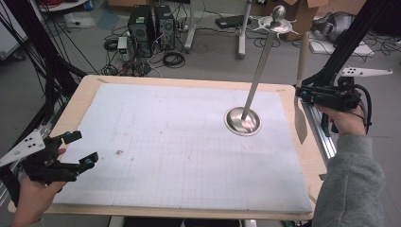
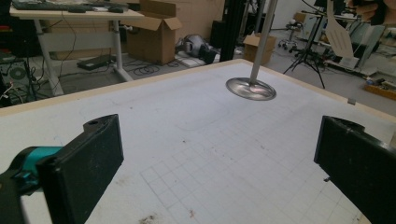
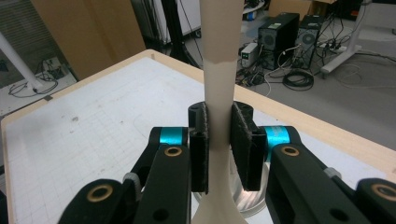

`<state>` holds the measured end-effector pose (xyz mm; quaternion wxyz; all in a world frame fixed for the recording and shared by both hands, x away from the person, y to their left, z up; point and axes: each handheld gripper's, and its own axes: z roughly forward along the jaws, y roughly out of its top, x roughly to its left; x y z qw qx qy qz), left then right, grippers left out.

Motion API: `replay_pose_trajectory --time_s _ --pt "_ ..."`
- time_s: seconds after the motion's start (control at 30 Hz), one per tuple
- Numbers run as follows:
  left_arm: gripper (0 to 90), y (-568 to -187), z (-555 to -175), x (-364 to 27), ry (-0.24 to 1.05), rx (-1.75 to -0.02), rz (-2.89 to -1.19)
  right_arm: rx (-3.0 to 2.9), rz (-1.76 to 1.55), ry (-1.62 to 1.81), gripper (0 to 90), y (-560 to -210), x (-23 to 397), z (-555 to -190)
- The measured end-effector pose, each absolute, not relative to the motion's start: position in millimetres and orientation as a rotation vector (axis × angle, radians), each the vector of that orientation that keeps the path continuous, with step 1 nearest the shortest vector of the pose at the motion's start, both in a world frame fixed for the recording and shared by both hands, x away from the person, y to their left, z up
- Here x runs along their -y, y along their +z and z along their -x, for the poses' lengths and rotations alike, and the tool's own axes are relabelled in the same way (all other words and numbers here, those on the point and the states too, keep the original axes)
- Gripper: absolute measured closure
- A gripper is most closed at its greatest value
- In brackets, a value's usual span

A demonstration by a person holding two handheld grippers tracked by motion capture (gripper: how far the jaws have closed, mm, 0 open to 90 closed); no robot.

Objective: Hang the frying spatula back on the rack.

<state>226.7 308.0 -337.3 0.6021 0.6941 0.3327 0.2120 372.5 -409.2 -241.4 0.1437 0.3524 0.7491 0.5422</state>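
Right gripper (image 1: 302, 94), at the frame's right edge, pinches an upright spatula (image 1: 300, 120) (blade down); left gripper (image 1: 81, 150), lower left, rests level with jaws spread.

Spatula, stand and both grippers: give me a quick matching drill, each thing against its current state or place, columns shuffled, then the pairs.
Column 1:
1. spatula
2. metal stand
3. left gripper
4. right gripper

Column 2:
A. jaws apart, nothing between them, over the near left corner of the table
B. round base on the white mat, pole tilting up and away
C. held off the table's right edge, blade hanging down
D. pads shut on a pale handle

Pairs: 1-C, 2-B, 3-A, 4-D
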Motion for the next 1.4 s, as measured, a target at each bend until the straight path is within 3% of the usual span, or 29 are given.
replay_pose_trajectory --time_s 1.4 --pt "1.8 -340 -226 -314 0.502 -0.795 -1.611 -2.202 -0.995 1.569 78.1 -240 393 -387"
